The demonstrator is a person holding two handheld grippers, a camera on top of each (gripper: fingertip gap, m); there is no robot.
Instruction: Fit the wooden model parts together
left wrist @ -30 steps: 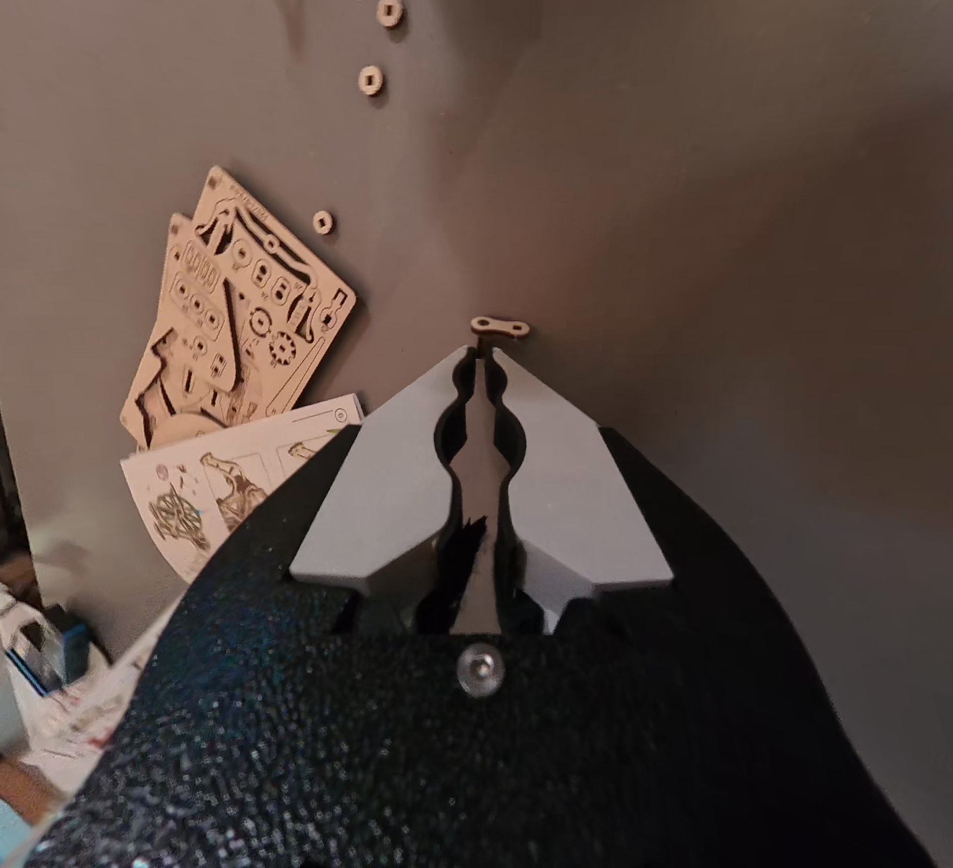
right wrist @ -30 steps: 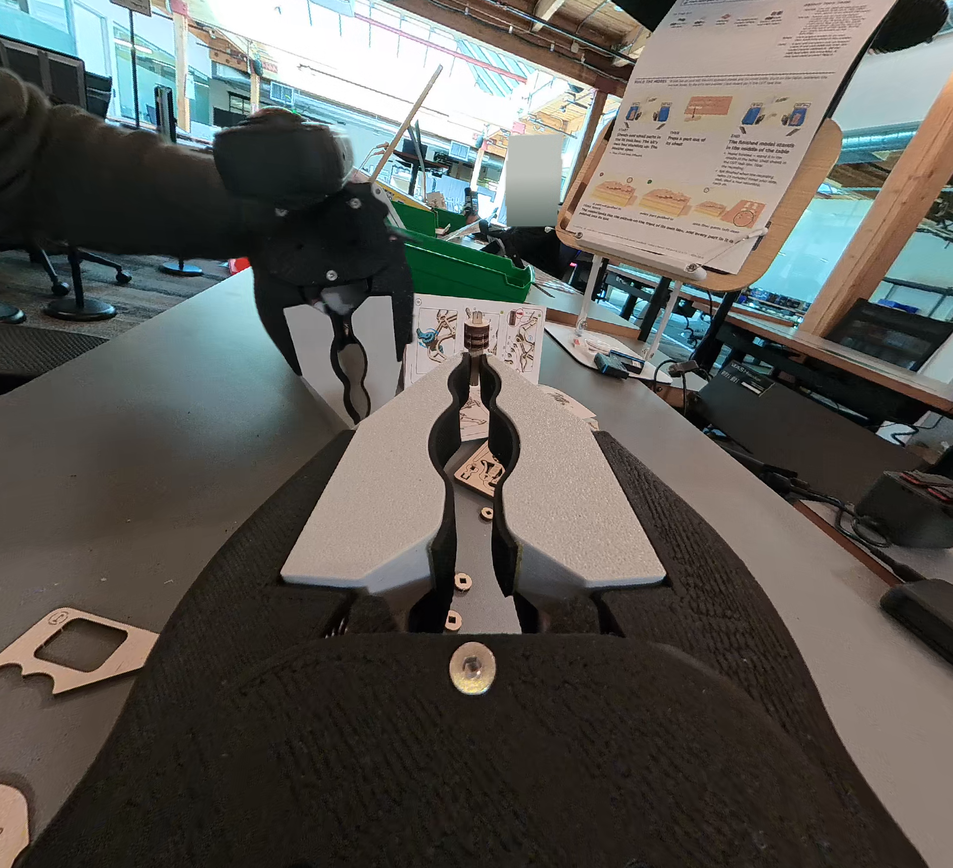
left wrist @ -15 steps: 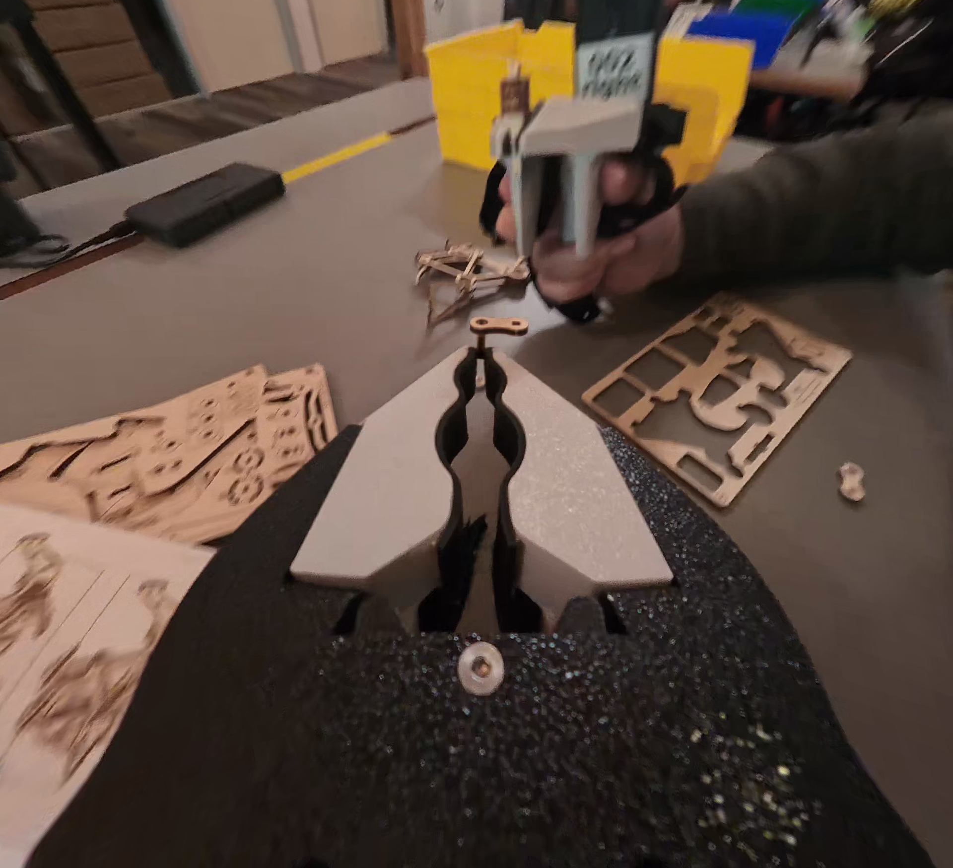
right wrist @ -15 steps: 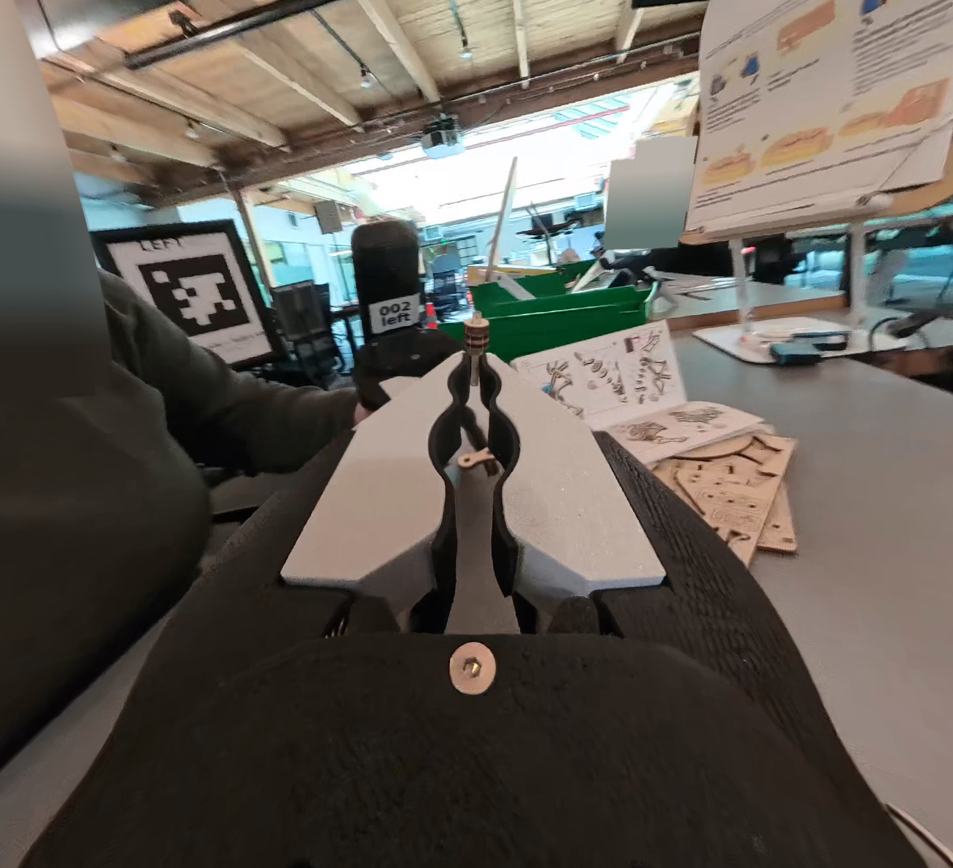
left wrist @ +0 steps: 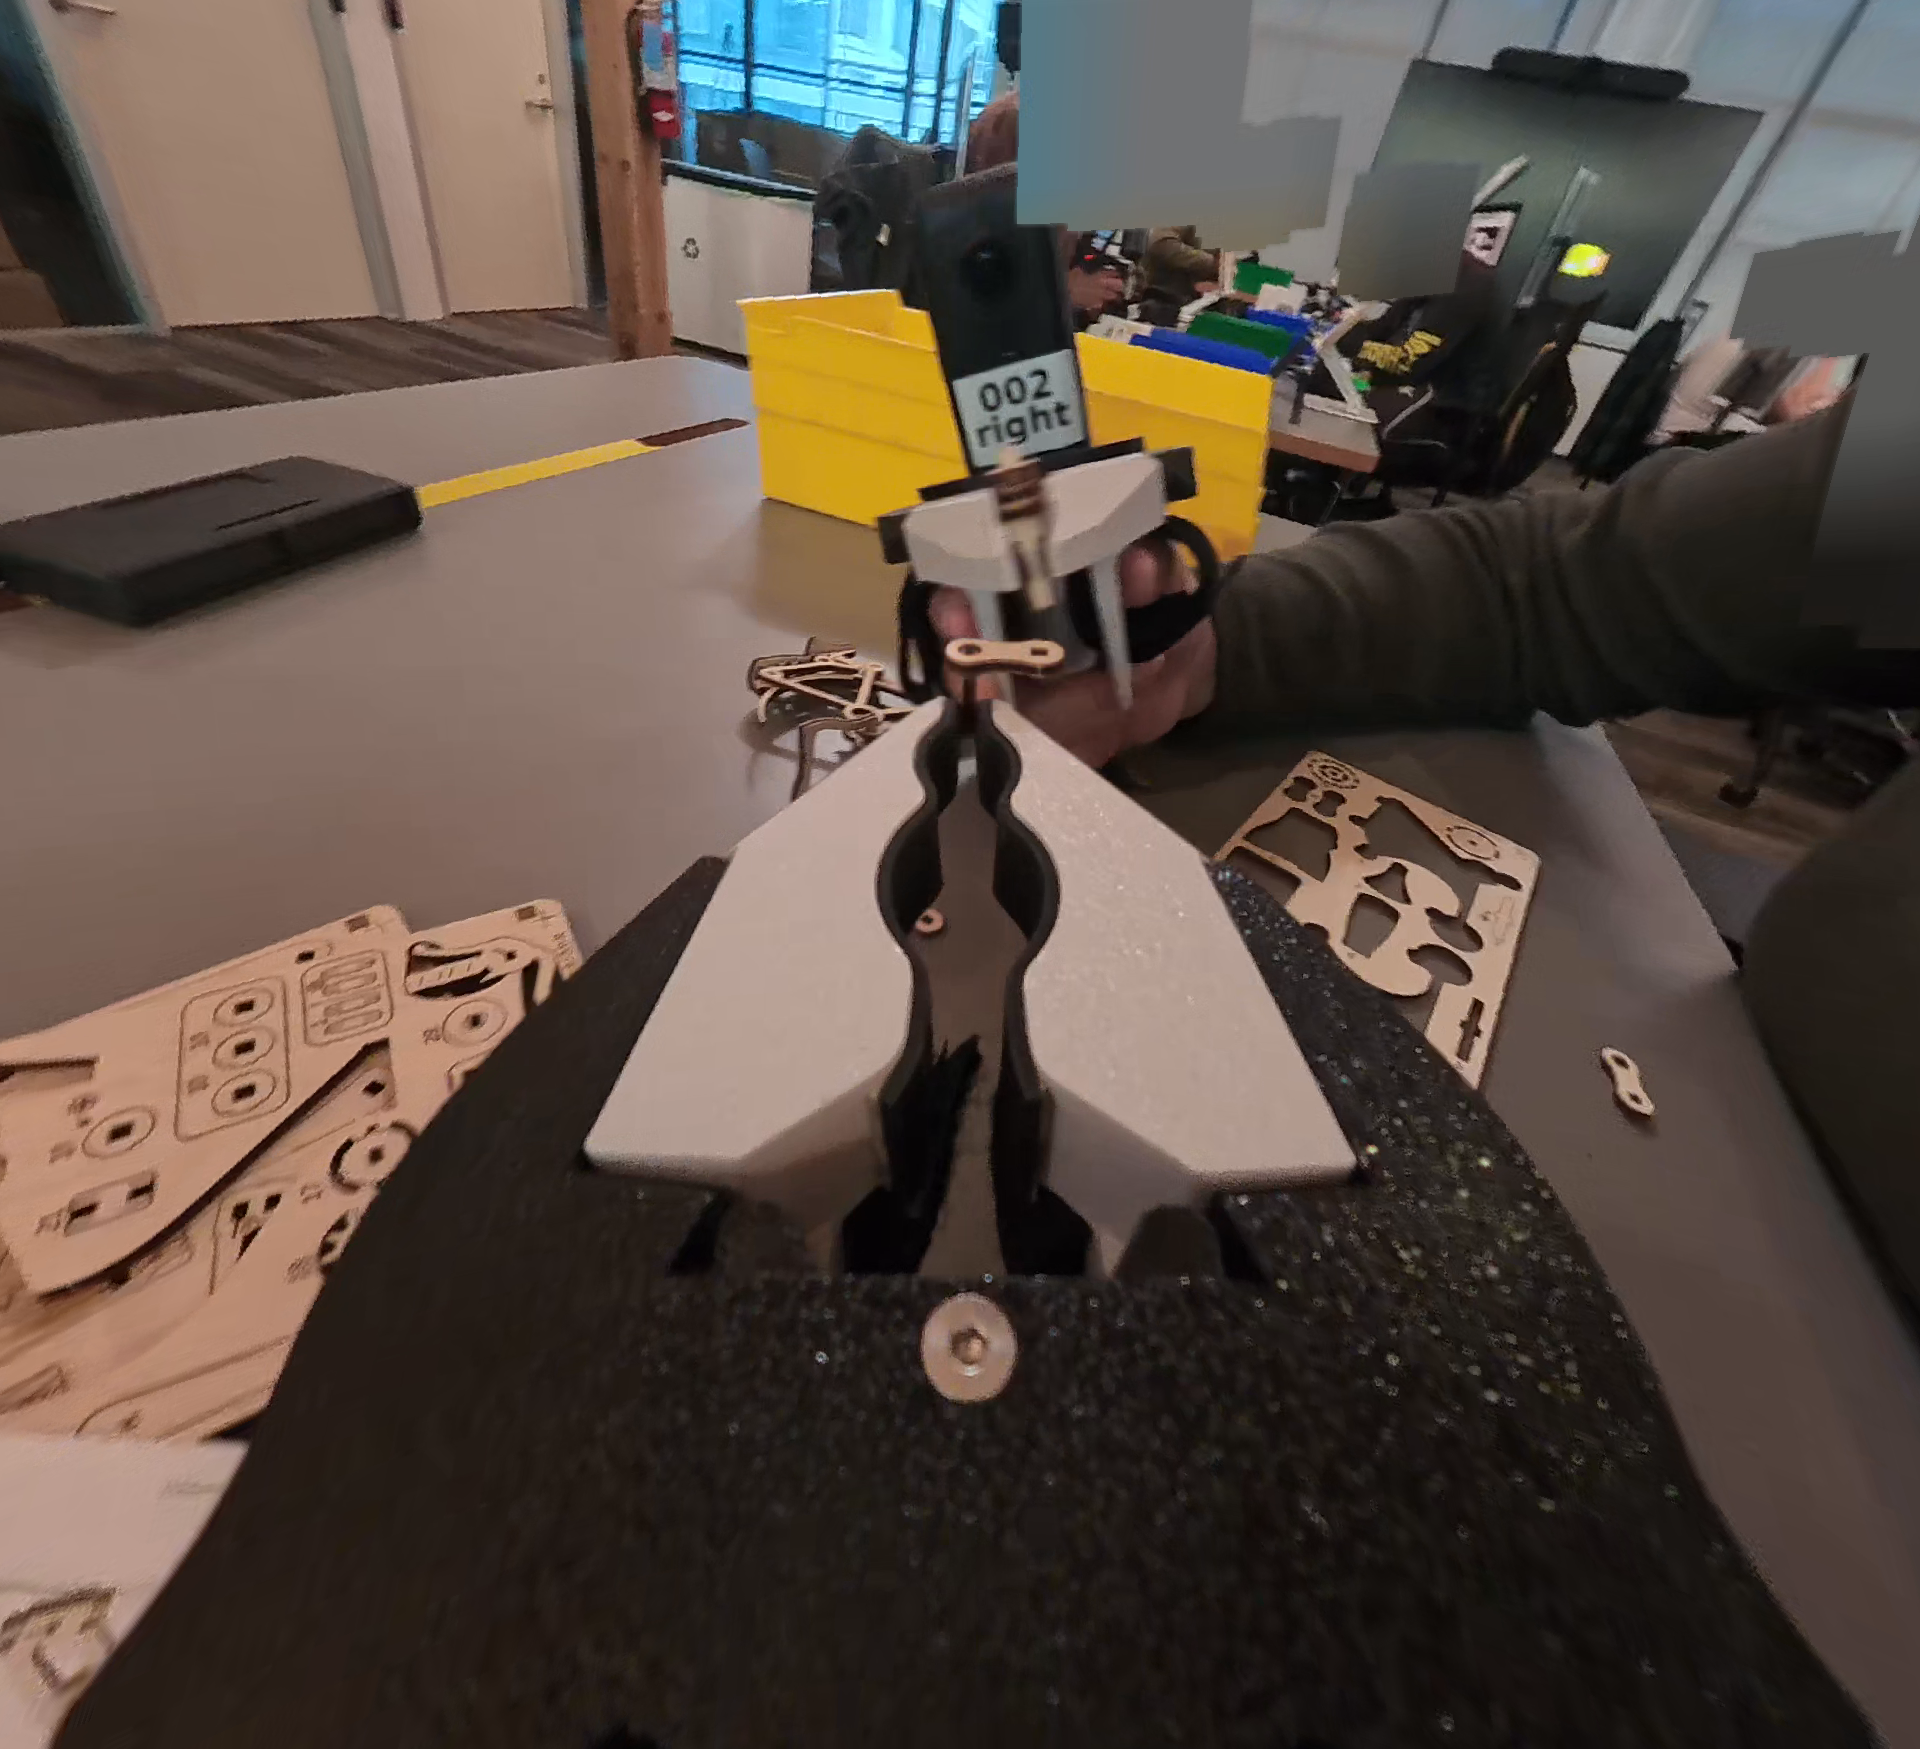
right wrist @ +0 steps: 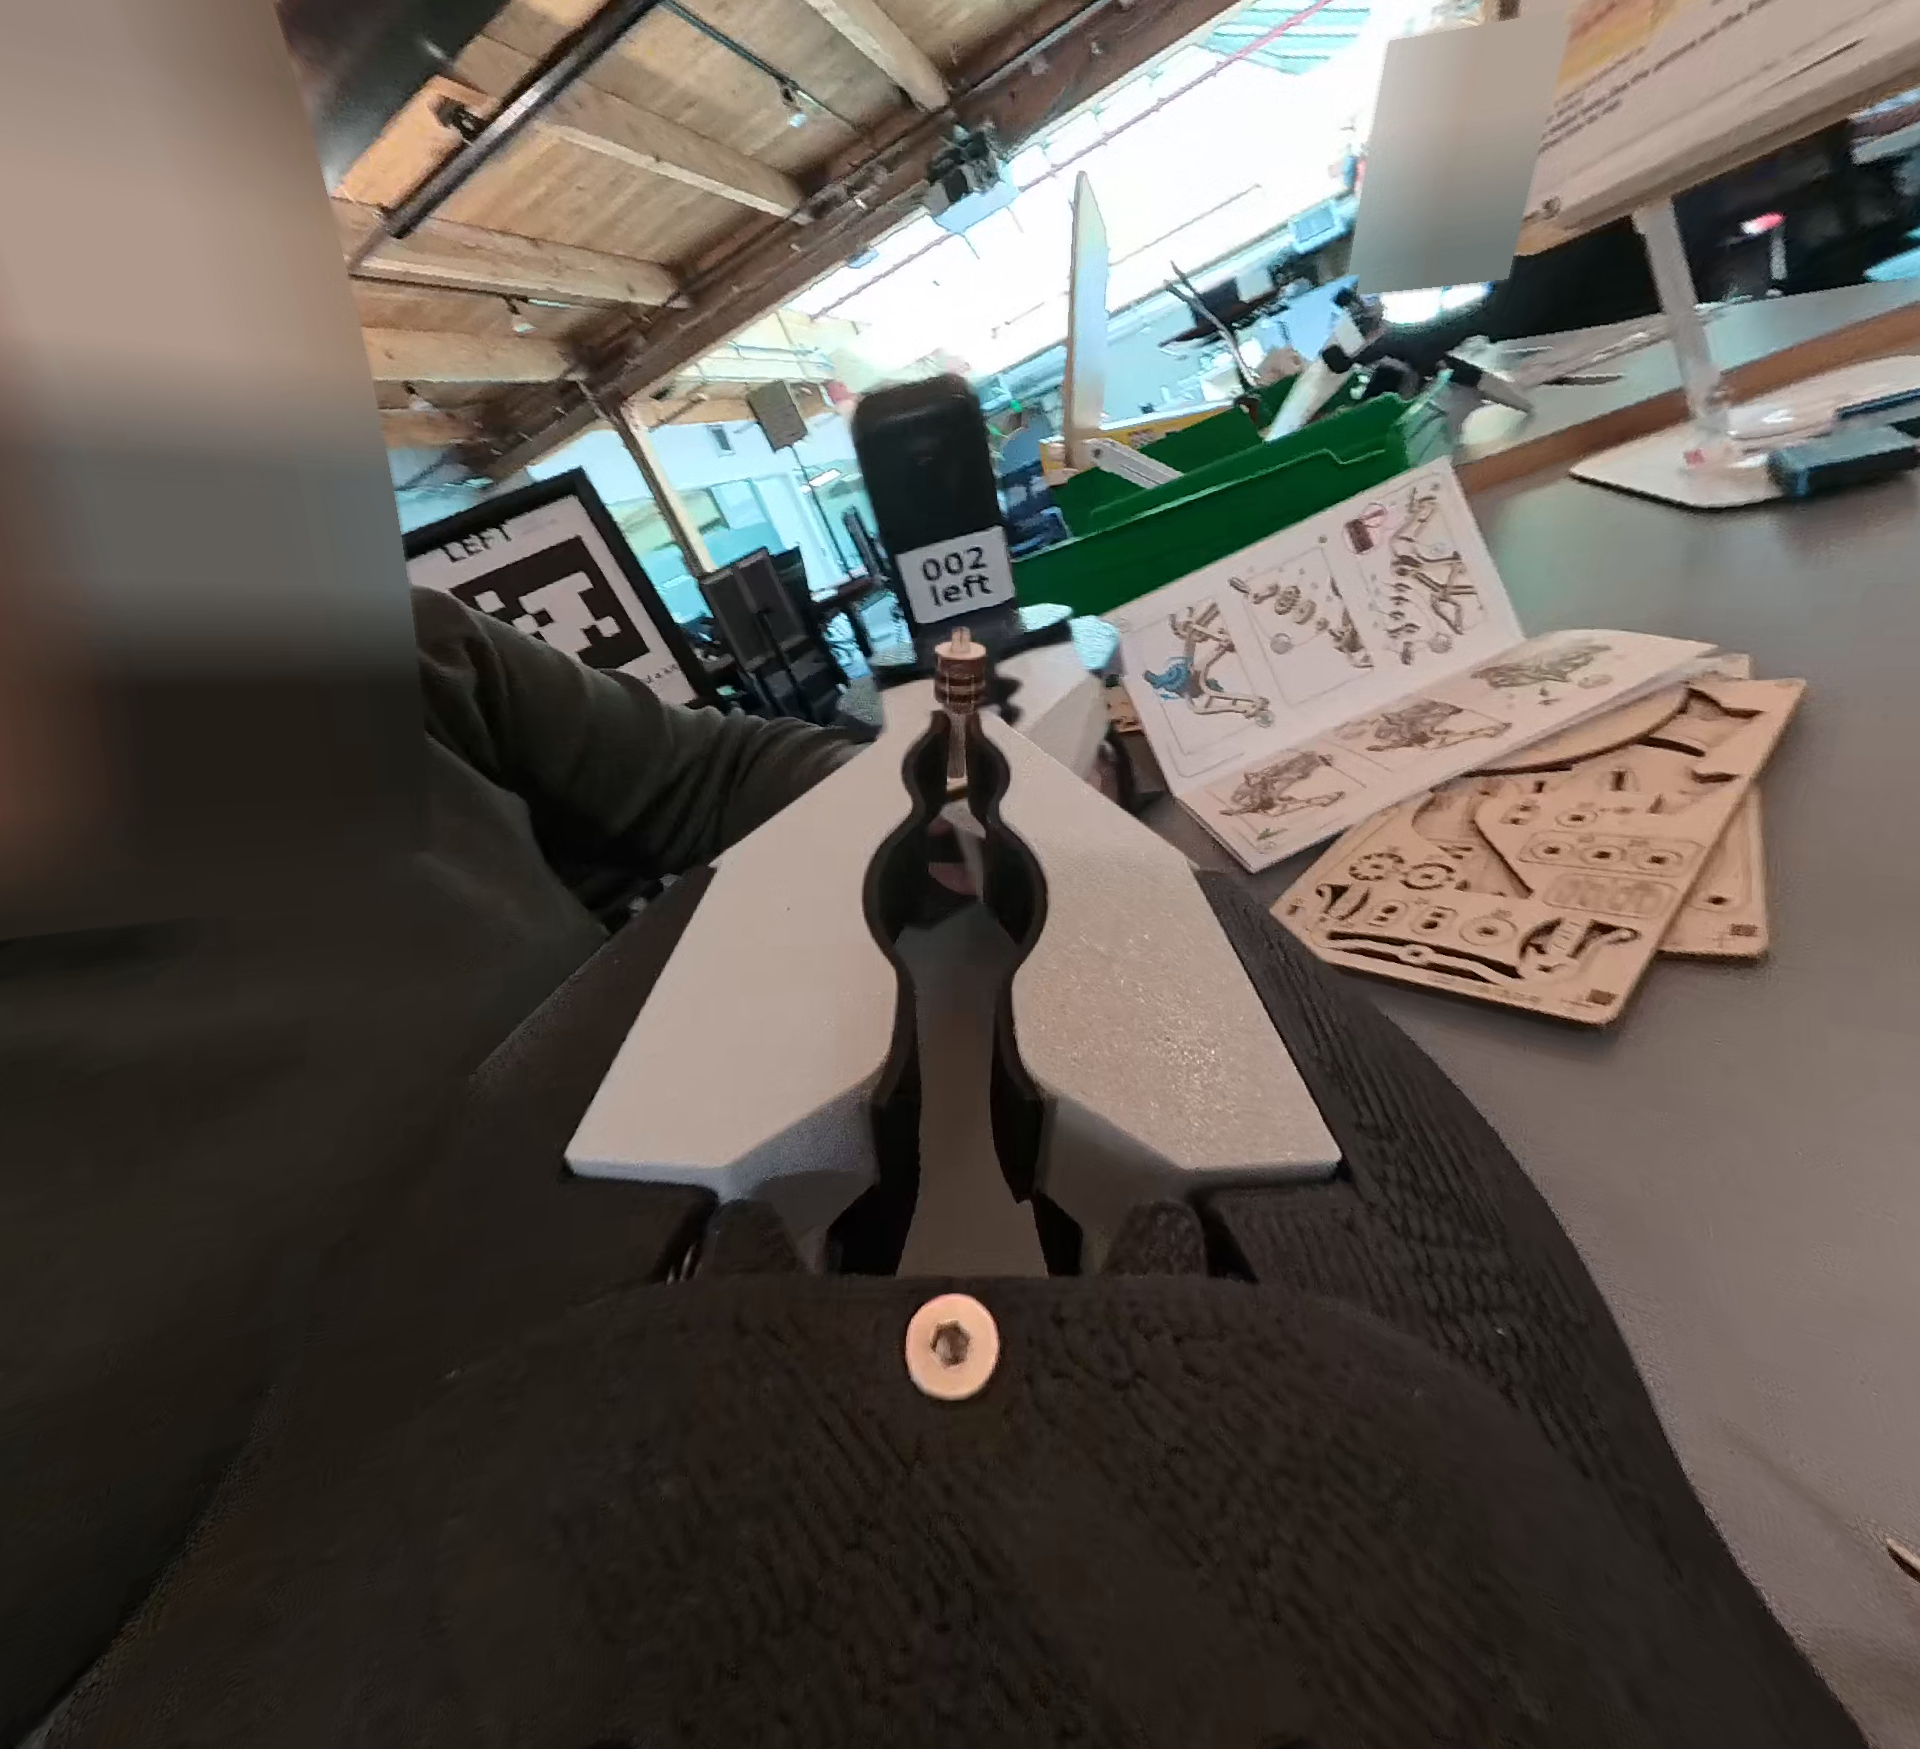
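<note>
In the left wrist view the left claw (left wrist: 966, 712) sits at the centre of the frame, its grey fingers (left wrist: 790, 993) clenched on a thin stem that carries a small flat wooden link (left wrist: 1004, 656) with a hole at each end; the link lies crosswise just above the fingertips. Directly behind it, in the upper middle of the frame, the right claw (left wrist: 1023, 603) points back toward the camera, gripped by a person's hand (left wrist: 1132, 712) in a dark sleeve. It is clamped on a wooden axle (left wrist: 1029, 556) with a stack of dark-edged washers near its top end. The link and the axle's lower end appear very close, but contact cannot be told.

The right wrist view shows the same axle (right wrist: 958, 712) upright at the tips of the right claw (right wrist: 958, 764), washers above the fingertips, with the left claw's black body right behind it.

On the grey tabletop (left wrist: 364, 743), laser-cut wooden sheets (left wrist: 208, 1076) lie at the lower left of the left wrist view, an emptied sheet frame (left wrist: 1382, 899) at the right, a loose link piece (left wrist: 1627, 1082) below it, and a partly built wooden assembly (left wrist: 821, 697) near the middle. A tiny washer (left wrist: 930, 921) shows between the left fingers. A yellow bin (left wrist: 831, 411) stands behind. In the right wrist view an open instruction booklet (right wrist: 1340, 660) rests beside the sheets at the right.
</note>
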